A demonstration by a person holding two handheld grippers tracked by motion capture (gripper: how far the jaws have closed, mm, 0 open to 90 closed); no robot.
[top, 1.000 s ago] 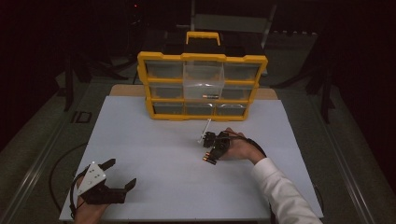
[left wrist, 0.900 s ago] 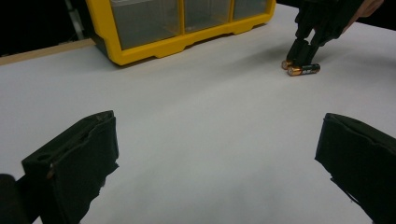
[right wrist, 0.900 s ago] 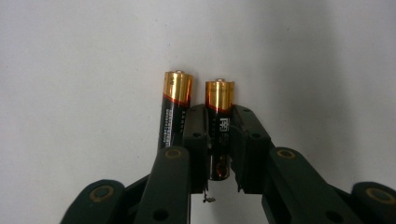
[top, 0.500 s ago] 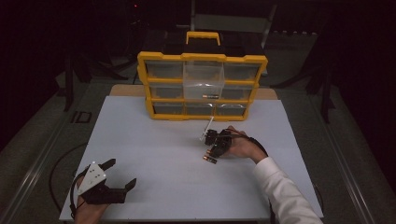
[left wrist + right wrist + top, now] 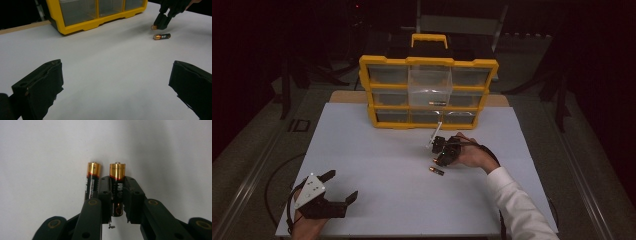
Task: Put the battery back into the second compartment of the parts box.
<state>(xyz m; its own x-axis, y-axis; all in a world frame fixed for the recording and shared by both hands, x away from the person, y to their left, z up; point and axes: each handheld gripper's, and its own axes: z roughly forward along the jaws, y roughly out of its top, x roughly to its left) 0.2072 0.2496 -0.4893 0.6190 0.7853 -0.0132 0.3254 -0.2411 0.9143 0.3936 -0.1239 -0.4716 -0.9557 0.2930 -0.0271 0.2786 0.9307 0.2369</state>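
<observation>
Lettering on the two batteries ran white on black, too small and blurred to read, and no brand could be made out. The right gripper (image 5: 117,195) had its jaws closed on one black cylindrical battery with a copper-gold end (image 5: 117,185), which stood lengthwise between the pads with its gold cap poking past the tips. The second black and gold battery (image 5: 92,181) lay loose on the white worktop (image 5: 377,165), just beside the left-hand jaw in the right gripper view and parallel to the held one; its lower end was hidden behind that jaw.

In the high view the right gripper (image 5: 445,151) sat in front of the yellow plastic organiser box with clear drawers (image 5: 429,92), and the loose battery (image 5: 436,171) lay just on the near side of it. From the left gripper view the held battery (image 5: 153,26) showed as a gold end under the far jaws, with the loose one (image 5: 162,36) close by.

The left gripper (image 5: 339,189) rested at the near left of the worktop, well apart from both, its jaws spread wide with nothing between them.
</observation>
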